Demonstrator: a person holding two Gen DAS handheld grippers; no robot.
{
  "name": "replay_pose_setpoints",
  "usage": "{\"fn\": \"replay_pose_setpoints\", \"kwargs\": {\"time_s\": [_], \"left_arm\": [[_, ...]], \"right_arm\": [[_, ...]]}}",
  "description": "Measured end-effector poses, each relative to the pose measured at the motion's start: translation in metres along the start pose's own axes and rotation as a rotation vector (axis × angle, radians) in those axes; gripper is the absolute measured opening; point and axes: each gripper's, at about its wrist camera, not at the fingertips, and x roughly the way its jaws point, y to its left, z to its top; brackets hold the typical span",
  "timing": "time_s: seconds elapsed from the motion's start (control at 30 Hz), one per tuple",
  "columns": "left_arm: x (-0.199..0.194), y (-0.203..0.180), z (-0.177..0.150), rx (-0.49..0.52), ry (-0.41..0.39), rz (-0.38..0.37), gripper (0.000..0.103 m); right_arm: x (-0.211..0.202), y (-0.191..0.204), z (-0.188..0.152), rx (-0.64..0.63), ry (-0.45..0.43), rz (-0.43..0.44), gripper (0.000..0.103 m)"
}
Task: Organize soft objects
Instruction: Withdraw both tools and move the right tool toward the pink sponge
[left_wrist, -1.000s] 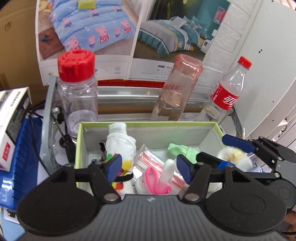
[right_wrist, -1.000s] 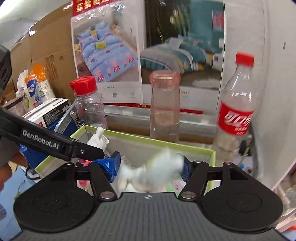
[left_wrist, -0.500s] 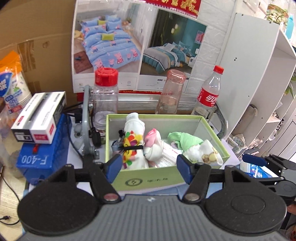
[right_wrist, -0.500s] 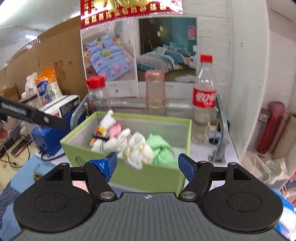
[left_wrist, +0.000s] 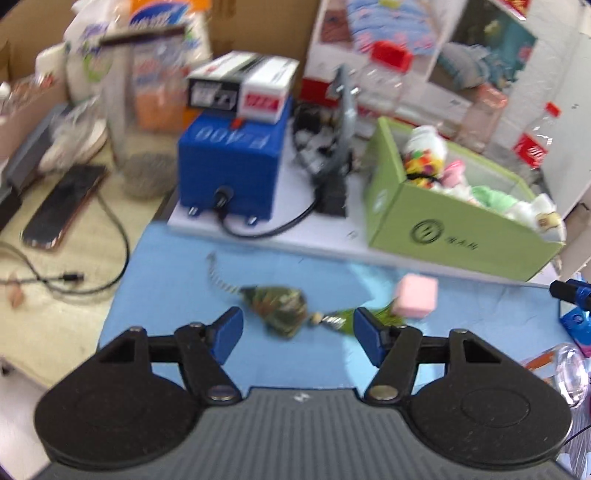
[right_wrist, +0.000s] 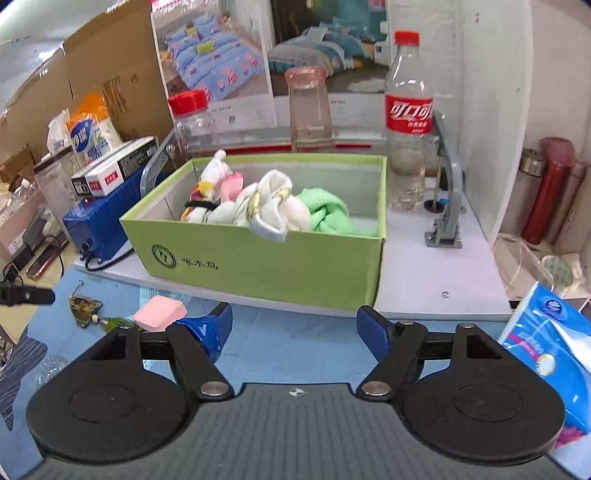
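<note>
Nearest the cameras, both claws stand apart with nothing between their pads: the left gripper (left_wrist: 297, 334) hangs roughly half open over the blue mat (left_wrist: 177, 266), and the right gripper (right_wrist: 293, 330) is about as wide, its jaws not pressing on anything.

Just beyond the left gripper's tips lie the two soft things not yet put away: a camouflage-patterned pouch (left_wrist: 280, 308) with a bead and green tassel, and, just beside it, a pink sponge block (left_wrist: 415, 297). Both rest on the mat, in front of the box and outside it.

Farther back, on the white board, the green cardboard box (right_wrist: 266, 269) already holds a patterned white sock (right_wrist: 207, 188), a pink-and-white piece, a white sock (right_wrist: 277, 208) draped over the front wall, and a green cloth (right_wrist: 327, 214).

By this showing, most of the sorting looks done, with the pouch and sponge left.
</note>
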Motion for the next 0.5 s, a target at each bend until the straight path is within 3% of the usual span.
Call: {"fn": "replay_pose_setpoints", "kwargs": {"time_s": [0.13,0.33,0.43,0.5], "left_arm": [[0.009,0.018,-0.004,-0.033,0.030,0.036,0.065],[0.001,0.030,-0.007,-0.072,0.005,0.021,0.065],[-0.004,0.038,-0.012,-0.085,-0.003,-0.008,0.065],[-0.006,0.045,-0.016,-0.102,-0.008,-0.024,0.065]], "right_arm": [[0.019,0.019,0.010,-0.046,0.052,0.046,0.060],[0.060,0.097,0.044,-0.278,0.233,0.149,0.061],[0.093,0.134,0.051,-0.282,0.351,0.172,0.061],[0.116,0.148,0.053,-0.236,0.411,0.139,0.061]]}}
